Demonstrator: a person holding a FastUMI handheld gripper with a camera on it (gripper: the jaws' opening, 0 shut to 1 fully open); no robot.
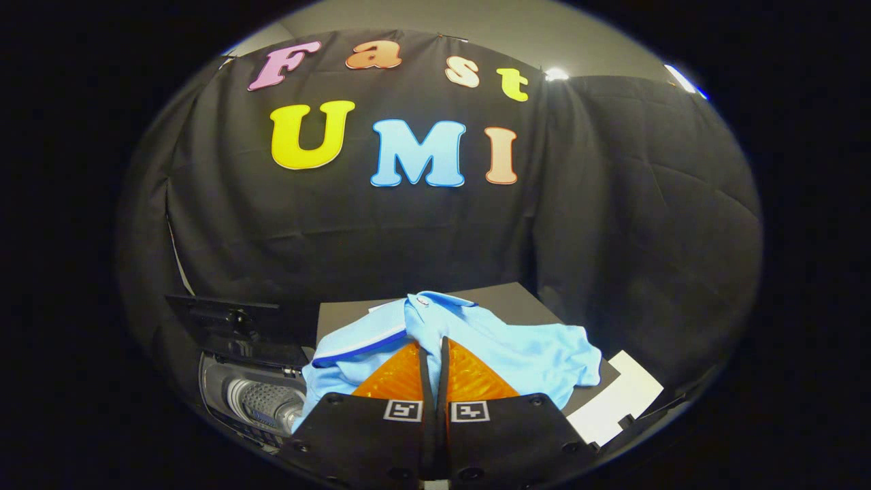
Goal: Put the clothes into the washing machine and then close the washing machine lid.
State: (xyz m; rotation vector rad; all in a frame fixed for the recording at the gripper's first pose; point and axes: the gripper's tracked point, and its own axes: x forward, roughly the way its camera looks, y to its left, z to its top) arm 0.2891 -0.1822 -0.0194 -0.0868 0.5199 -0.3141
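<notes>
My booth was dim, lit by two ceiling lamps (pixel 556 73) glaring above the black cloth wall (pixel 408 231). Fisheye bending curved the edges, where detail softened; my blue shirt (pixel 517 354) stayed bright and sharp.

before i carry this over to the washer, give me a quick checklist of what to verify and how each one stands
1. Gripper fingers closed: ok, they stand nearly together with only a thin gap.
2. Light blue shirt actually pinched: cannot tell, the cloth bunches around the fingertips but the contact point is hidden.
3. Washing machine lid open: ok, it stands raised behind the opening.
4. Drum free to take the shirt: ok for the part that shows.
5. Shirt lifted off the black surface: not ok, most of it lies spread there.
6. Sleeve clear of the white sheet: cannot tell.
</notes>
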